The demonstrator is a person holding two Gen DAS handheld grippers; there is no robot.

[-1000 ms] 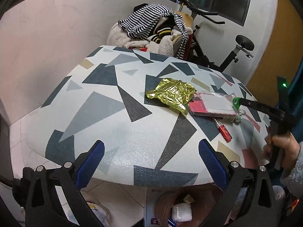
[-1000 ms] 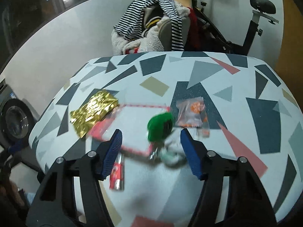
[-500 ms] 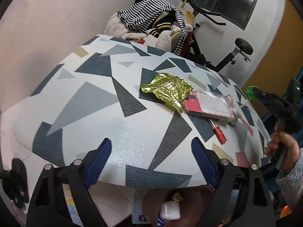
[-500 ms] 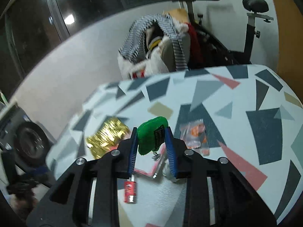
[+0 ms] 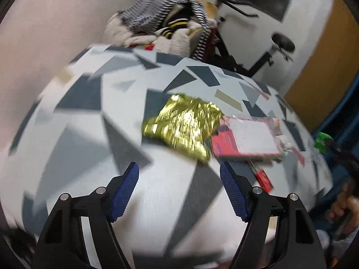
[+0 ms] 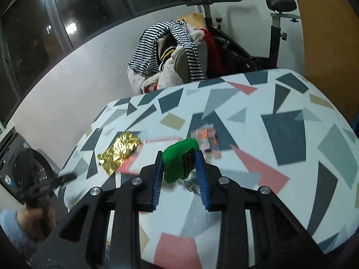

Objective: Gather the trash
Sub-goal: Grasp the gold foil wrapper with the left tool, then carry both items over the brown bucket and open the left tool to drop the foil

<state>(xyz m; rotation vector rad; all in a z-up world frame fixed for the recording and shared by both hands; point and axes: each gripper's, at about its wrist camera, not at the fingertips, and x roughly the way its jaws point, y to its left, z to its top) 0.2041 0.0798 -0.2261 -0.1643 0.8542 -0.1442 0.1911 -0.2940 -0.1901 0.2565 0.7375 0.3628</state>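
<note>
My right gripper (image 6: 180, 172) is shut on a green plush keychain (image 6: 180, 162), lifted above the patterned table (image 6: 280, 168); a metal ring dangles under it. A crumpled gold foil wrapper (image 5: 184, 126) lies mid-table, just ahead of my left gripper (image 5: 179, 187), whose jaws are closing with nothing between them. The same gold wrapper (image 6: 120, 150) shows left of the keychain in the right wrist view. Beside the foil lie a red-and-white packet (image 5: 246, 140) and a red pen-like stick (image 5: 262, 177). A small clear orange wrapper (image 6: 206, 137) lies beyond the keychain.
A chair heaped with striped and fleecy clothes (image 6: 170, 51) stands behind the table, next to an exercise bike (image 6: 264, 35). A washing machine (image 6: 20, 165) sits at the left. A person's hand (image 5: 343, 204) holds the other gripper at the table's right edge.
The right gripper closed on the green keychain and lifted it off the table. The left gripper moved forward over the table toward the gold wrapper, its jaws narrowing.
</note>
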